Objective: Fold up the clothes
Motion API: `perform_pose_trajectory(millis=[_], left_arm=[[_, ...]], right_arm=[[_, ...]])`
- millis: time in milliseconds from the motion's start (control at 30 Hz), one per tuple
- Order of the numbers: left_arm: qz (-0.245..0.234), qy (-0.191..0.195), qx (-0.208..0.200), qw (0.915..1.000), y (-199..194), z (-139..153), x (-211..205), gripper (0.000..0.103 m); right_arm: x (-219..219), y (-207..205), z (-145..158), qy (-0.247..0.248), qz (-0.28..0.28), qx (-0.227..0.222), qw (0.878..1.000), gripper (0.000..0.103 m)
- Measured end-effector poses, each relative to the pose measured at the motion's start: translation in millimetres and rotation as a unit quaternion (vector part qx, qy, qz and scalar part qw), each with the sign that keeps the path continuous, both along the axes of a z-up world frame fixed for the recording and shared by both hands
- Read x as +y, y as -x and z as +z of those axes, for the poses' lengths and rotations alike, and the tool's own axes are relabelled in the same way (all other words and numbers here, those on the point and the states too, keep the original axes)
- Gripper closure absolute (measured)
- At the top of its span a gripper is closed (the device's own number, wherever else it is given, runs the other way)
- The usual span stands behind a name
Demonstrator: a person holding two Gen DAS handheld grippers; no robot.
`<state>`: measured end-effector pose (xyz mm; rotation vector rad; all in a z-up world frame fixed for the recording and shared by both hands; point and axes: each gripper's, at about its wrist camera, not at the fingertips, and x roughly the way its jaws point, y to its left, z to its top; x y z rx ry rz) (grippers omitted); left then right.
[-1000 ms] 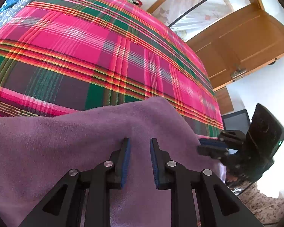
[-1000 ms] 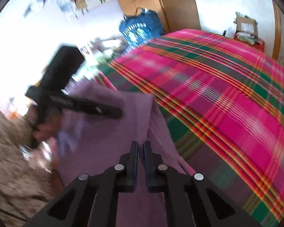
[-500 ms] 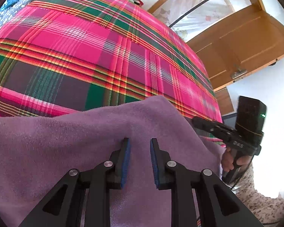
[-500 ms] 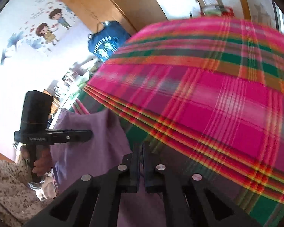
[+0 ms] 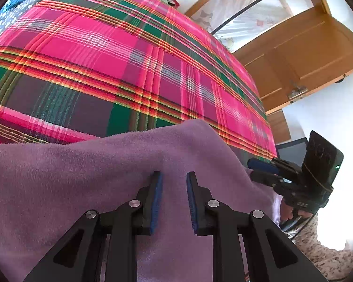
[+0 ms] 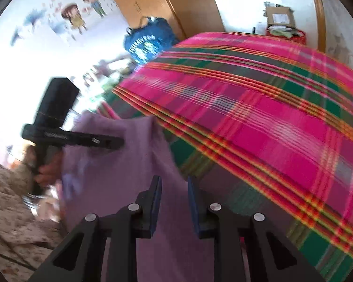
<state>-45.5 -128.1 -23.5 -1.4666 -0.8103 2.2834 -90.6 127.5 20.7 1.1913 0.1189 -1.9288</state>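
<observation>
Jaws parted on both grippers, right's just opening, purple cloth point(image 5: 87, 183) beneath, no legible writing

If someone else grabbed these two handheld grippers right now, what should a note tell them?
Left gripper: jaws apart over the purple fleece garment, nothing pinched between the pads.
Right gripper: jaws have just been opening; they stand apart above the garment's right edge, holding nothing.
The garment lies at the near edge of the plaid bedspread, its top edge running straight across.
Done: garment laid down, apparently released by both grippers.
Left: whether more folds are needed cannot be told; probably re-grip an edge and fold again.
</observation>
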Motion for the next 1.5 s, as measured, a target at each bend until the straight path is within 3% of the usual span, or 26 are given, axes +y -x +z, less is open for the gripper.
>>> perform_pose_trajectory(millis=[167,267,433,500,567,633,800,967,1167,1367,1433,1467,1500], left_arm=[[0.004,0.014,0.001,0.9999,-0.7,3.0,2.8,0.081],[0.011,0.019,-0.001,0.9998,0.5,6.8,0.3,0.081],[0.018,0.004,0.002,0.9998,4.1,22.4,-2.8,0.081],[0.018,0.003,0.014,0.9997,4.9,32.7,-2.4,0.073],[0.017,0.009,0.021,0.9996,6.8,41.1,1.1,0.064],[0.007,0.016,0.017,0.9997,11.1,44.8,6.2,0.064],[-0.009,0.087,-0.018,0.996,25.7,42.4,27.0,0.064],[-0.035,0.153,-0.022,0.9873,35.4,47.7,47.2,0.064],[-0.082,0.221,-0.049,0.9706,48.2,41.2,77.7,0.064],[-0.092,0.293,-0.079,0.9485,47.1,30.1,83.6,0.064],[-0.091,0.295,-0.073,0.9483,45.6,31.4,83.9,0.064],[-0.092,0.293,-0.067,0.9493,44.5,32.8,83.6,0.066],[-0.093,0.291,-0.061,0.9502,43.5,34.2,83.4,0.079]], right_arm=[[-25.4,-5.2,-2.1,-0.021,0.04,0.029,0.999,0.079],[-36.3,-17.4,1.4,-0.042,0.065,0.071,0.994,0.098],[-28.4,-32.2,15.5,-0.019,0.05,0.084,0.995,0.099],[-26.2,-42.3,22.2,-0.005,0.049,0.091,0.995,0.099],[-31.9,-54.0,19.0,-0.025,0.055,0.108,0.992,0.099],[-36.3,-61.6,13.5,-0.032,0.065,0.109,0.991,0.099],[-35.8,-64.7,-0.9,-0.013,0.064,0.074,0.995,0.099],[-33.1,-69.0,-2.9,-0.003,0.068,0.063,0.996,0.099],[-37.9,-77.4,-7.8,-0.007,0.084,0.065,0.994,0.096],[-35.3,-78.2,-8.7,0.004,0.081,0.059,0.995,0.095],[-36.5,-78.6,-8.6,0.004,0.082,0.058,0.995,0.092],[-36.5,-78.5,-8.5,0.005,0.081,0.058,0.995,0.091],[-36.5,-78.5,-8.3,0.005,0.08,0.057,0.995,0.091]])
